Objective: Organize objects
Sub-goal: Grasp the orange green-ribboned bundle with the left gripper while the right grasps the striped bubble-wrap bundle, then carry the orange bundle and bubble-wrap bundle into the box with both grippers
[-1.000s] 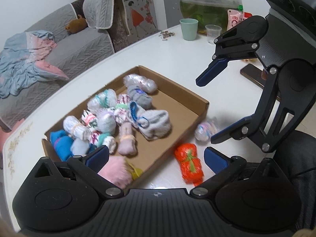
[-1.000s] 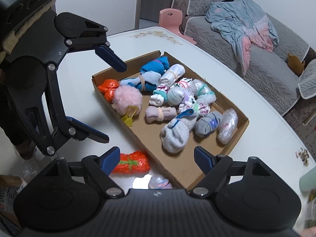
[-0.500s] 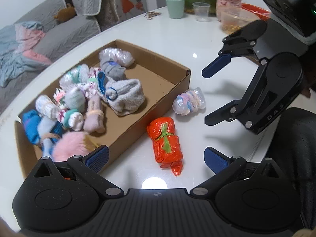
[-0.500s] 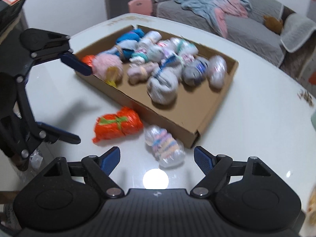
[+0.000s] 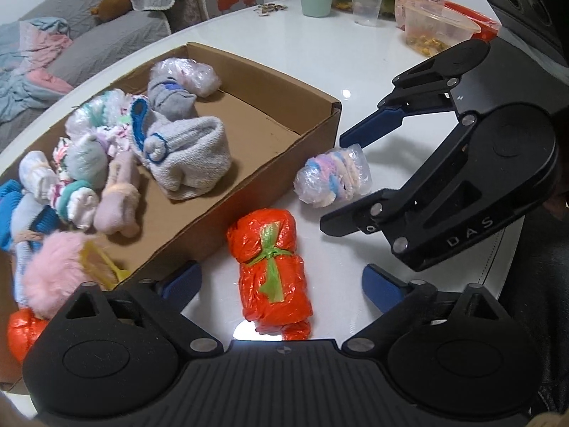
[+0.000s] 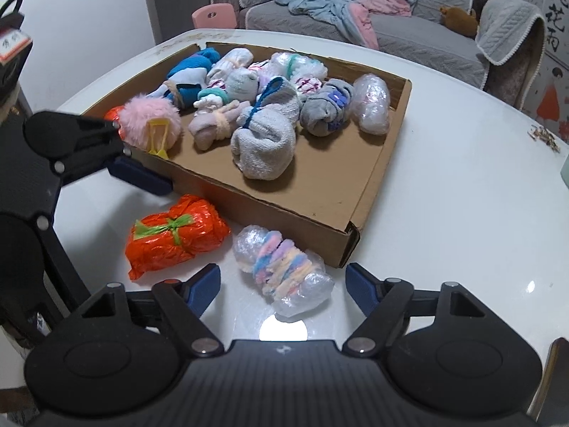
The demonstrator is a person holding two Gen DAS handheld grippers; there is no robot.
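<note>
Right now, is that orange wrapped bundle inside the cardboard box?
No, the orange bundle lies on the white table, just outside the cardboard box.

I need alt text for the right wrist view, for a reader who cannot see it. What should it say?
The open right gripper hovers over a pastel sock bundle in clear plastic lying on the white table, beside an orange plastic-wrapped bundle. Behind them, a shallow cardboard box holds many rolled socks, and the open left gripper enters from the left.

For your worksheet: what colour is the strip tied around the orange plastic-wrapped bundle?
Green strip, clearest in the left wrist view.
</note>
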